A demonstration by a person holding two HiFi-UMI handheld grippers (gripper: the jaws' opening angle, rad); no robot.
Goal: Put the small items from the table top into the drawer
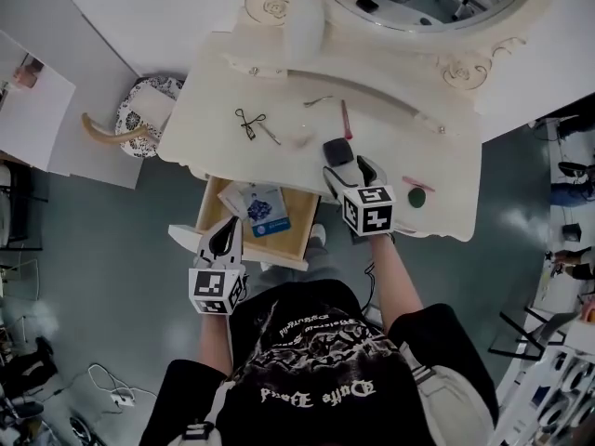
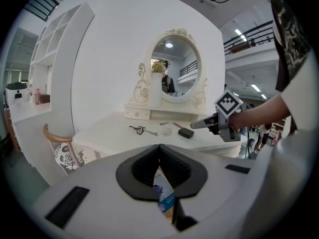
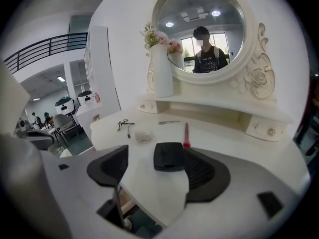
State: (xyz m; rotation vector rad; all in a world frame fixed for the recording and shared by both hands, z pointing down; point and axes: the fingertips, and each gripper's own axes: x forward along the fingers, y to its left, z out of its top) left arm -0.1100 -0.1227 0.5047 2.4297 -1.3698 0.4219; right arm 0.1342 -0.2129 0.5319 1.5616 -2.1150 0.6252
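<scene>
Now right gripper (image 1: 348, 167) fingers apart around black case (image 1: 337, 150).

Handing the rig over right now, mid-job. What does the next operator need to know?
Left tongs: shut, nothing clamped, at the front of the open drawer.
Right tongs: open, black box between their tips on the table, not gripped.
Done: blue-and-white packet lies in the drawer.
Left: box, eyelash curler, metal clip, red stick, green piece by the right edge.
</scene>
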